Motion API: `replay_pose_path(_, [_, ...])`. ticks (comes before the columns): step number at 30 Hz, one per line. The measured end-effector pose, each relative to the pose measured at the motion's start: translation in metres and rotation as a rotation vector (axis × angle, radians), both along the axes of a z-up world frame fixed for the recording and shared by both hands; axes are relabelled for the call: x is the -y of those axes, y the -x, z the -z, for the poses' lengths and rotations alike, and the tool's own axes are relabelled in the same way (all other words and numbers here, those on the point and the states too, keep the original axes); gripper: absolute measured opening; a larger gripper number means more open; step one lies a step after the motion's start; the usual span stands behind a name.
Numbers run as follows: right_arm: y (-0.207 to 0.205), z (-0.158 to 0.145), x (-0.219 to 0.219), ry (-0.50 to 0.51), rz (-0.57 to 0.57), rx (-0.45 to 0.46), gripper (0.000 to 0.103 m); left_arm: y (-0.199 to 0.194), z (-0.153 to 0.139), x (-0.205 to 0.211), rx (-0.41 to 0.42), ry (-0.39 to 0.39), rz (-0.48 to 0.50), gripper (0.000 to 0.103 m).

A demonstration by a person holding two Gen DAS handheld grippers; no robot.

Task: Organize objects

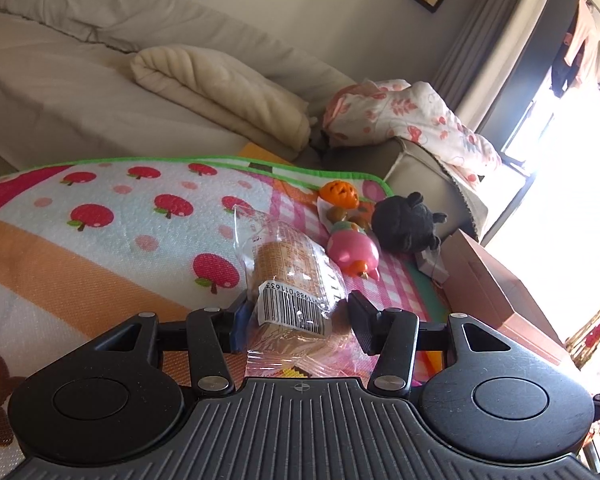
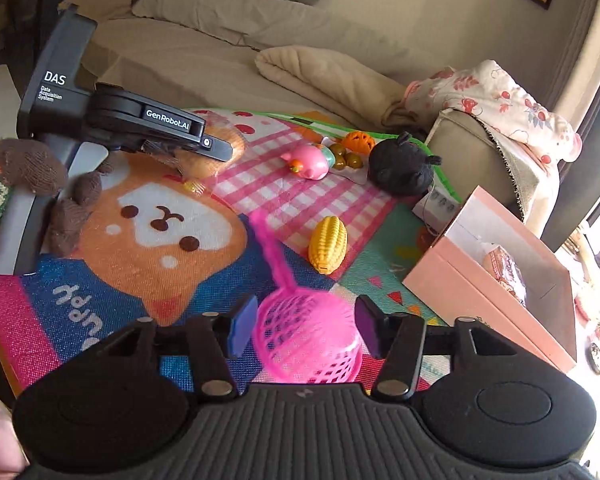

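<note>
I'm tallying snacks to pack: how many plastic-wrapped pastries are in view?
2. The first pastry is clamped in the left gripper over the play mat. The second pastry lies inside the pink box beside the mat. The box may hide more.

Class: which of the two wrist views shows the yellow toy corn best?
The right wrist view: the yellow toy corn lies whole and unobstructed on the play mat. The left wrist view does not show it at all.

Corn toy (image 2: 328,245) on mat (image 2: 148,280), left of box (image 2: 460,280)
</note>
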State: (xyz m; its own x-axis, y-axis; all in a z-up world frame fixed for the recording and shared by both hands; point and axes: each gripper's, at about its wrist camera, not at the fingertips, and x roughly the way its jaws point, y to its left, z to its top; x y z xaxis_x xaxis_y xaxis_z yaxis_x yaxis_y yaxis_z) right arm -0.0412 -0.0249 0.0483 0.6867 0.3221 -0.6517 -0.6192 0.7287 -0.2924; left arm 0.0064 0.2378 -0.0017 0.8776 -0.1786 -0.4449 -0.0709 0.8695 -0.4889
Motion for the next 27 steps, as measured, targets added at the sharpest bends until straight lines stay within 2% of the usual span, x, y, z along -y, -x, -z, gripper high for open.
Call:
replay_pose_path(2, [-0.002, -0.002, 0.000, -0.029, 0.008, 0.003, 0.068, 0.000, 0.000, 0.000, -0.001, -0.002, -0.001, 0.055])
replay_pose_path(7, [-0.027, -0.005, -0.004, -0.103, 0.054, -0.021, 0.068, 0.000, 0.000, 0.000, -0.002, 0.000, 0.000, 0.055])
replay_pose_path(8, [-0.035, -0.004, -0.007, -0.116, 0.064, -0.036, 0.067, 0.000, 0.000, 0.000, -0.002, 0.000, 0.000, 0.055])
replay_pose_path(10, [-0.055, 0.001, -0.017, -0.139, 0.099, -0.079, 0.058, 0.000, 0.000, 0.000, -0.003, 0.000, 0.000, 0.055])
replay_pose_path(14, [-0.096, 0.017, -0.039, -0.116, 0.173, -0.145, 0.058, 0.000, 0.001, -0.001, -0.003, -0.003, 0.001, 0.055])
replay_pose_path(15, [-0.108, 0.023, -0.043, -0.104, 0.200, -0.163, 0.054, 0.000, 0.001, -0.001, -0.003, -0.006, 0.001, 0.055])
replay_pose_path(16, [-0.116, 0.027, -0.044, -0.097, 0.220, -0.180, 0.041, 0.000, 0.001, 0.000, -0.004, -0.010, 0.000, 0.055])
replay_pose_path(18, [-0.124, 0.028, -0.040, -0.114, 0.235, -0.214, 0.030, 0.000, 0.001, 0.001, -0.008, -0.021, -0.001, 0.055])
replay_pose_path(20, [-0.118, 0.022, -0.033, -0.133, 0.240, -0.217, 0.030, 0.000, 0.000, 0.003, -0.013, -0.032, -0.001, 0.055])
replay_pose_path(24, [-0.082, 0.002, -0.001, -0.159, 0.211, -0.157, 0.030, 0.001, -0.005, 0.012, -0.025, -0.091, 0.007, 0.055])
replay_pose_path(27, [-0.050, -0.009, 0.035, -0.164, 0.210, -0.115, 0.030, 0.011, -0.012, 0.027, -0.048, -0.110, 0.081, 0.054])
